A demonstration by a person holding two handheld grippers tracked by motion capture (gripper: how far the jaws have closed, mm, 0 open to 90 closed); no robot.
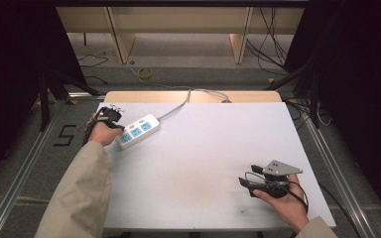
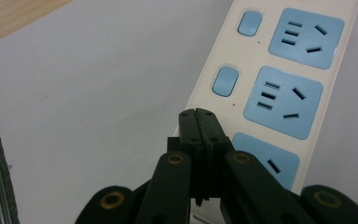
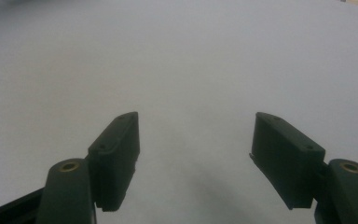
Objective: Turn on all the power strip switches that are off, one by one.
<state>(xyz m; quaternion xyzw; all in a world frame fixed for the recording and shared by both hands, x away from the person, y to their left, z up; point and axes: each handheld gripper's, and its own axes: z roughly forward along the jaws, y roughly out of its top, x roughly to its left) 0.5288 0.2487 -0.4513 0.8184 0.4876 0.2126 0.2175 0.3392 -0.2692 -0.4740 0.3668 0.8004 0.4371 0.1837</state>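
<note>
A white power strip (image 1: pixel 138 131) with blue sockets and blue switches lies at the back left of the white table (image 1: pixel 203 148). My left gripper (image 1: pixel 115 119) sits at the strip's left end. In the left gripper view its jaws are pressed together with nothing between them, and the left gripper (image 2: pixel 200 116) hovers over the near edge of the power strip (image 2: pixel 279 93). My right gripper (image 1: pixel 246 175), with its grey plate (image 1: pixel 280 168) on top, rests near the front right, pointing left. In the right gripper view the right gripper (image 3: pixel 196 140) is open over bare white table.
The strip's grey cable (image 1: pixel 178 106) runs off the back edge of the table. A wooden board edge (image 1: pixel 193 95) borders the back. Metal rails flank the table on both sides, a floor mark "5" (image 1: pixel 65 135) sits left, and loose cables lie on the floor behind.
</note>
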